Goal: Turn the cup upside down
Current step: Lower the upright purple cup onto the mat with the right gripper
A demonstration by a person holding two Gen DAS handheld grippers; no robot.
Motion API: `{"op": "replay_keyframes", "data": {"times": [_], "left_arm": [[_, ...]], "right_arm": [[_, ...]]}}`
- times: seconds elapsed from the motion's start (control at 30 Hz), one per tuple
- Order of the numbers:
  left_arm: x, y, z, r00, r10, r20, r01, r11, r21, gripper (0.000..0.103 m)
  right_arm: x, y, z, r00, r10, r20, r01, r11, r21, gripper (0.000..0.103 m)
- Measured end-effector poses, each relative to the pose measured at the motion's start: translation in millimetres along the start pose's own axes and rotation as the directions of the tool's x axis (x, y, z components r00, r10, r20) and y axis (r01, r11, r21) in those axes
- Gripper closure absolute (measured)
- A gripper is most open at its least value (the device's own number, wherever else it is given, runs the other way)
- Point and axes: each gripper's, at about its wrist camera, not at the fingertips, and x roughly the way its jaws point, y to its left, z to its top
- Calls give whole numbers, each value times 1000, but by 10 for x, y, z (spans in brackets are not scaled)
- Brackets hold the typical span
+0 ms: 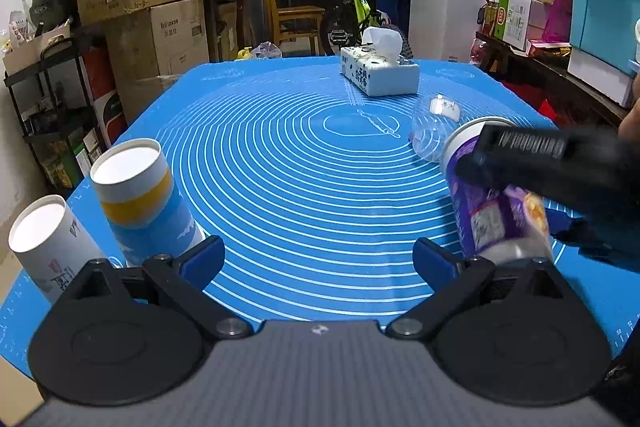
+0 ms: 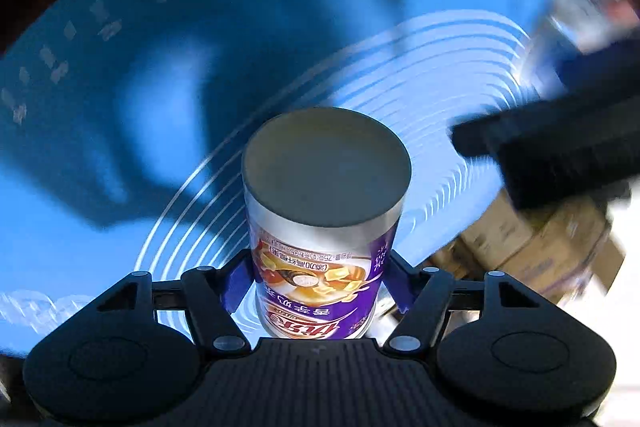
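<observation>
Mat point(image 2: 100, 163) smears into blue blur behind my right gripper point(image 2: 316, 293), whose fingers pinch the purple cup point(image 2: 320, 247) tilted in the air, its far end a plain grey disc. My left gripper point(image 1: 318, 259) hangs spread and empty, its base hiding the bottoms of two paper cups point(image 1: 140, 195).

A worktop under a blue silicone mat point(image 1: 280, 155) printed with white concentric rings. Just beyond the left gripper's point(image 1: 318, 259) left finger stand two open paper tubes point(image 1: 140, 195). Far ahead lies a white tissue box point(image 1: 378, 73), a clear plastic bottle point(image 1: 434, 131) nearer, to the right.
</observation>
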Motion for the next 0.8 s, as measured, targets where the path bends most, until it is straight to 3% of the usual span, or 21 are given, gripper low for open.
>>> {"op": "replay_keyframes", "data": {"times": [0.1,0.17,0.23,0.33,0.43,0.57,0.63,0.73,0.8], "left_arm": [[-10,3,25,1000,-3,4,3,1000,-6,4],[-29,0,42,1000,-6,12,6,1000,-9,4],[-43,-15,64,1000,-10,19,10,1000,-9,4],[-51,-49,95,999,-18,31,19,1000,-8,4],[-42,-105,126,999,-31,36,31,999,-7,4],[-36,-203,145,998,-41,39,40,999,6,4],[-34,-254,148,998,-40,41,40,999,13,4],[-27,-308,155,998,-38,44,37,999,16,4],[-23,-321,153,998,-35,43,35,999,14,4]], "right_arm": [[-66,-166,-165,1000,27,9,-28,970,242,31],[-87,-291,-346,998,57,28,-64,909,413,31],[-123,-341,-519,995,79,57,-97,814,573,31],[-168,-420,-865,987,101,124,-160,617,771,31],[-203,-463,-1162,977,86,195,-213,366,906,31],[-164,-349,-1466,966,48,255,-256,18,966,31],[-256,-157,-1543,958,37,286,-279,-134,951,31],[-256,-36,-1790,945,20,327,-305,-311,900,31],[-155,5,-1842,940,15,340,-307,-398,865,31]]}}
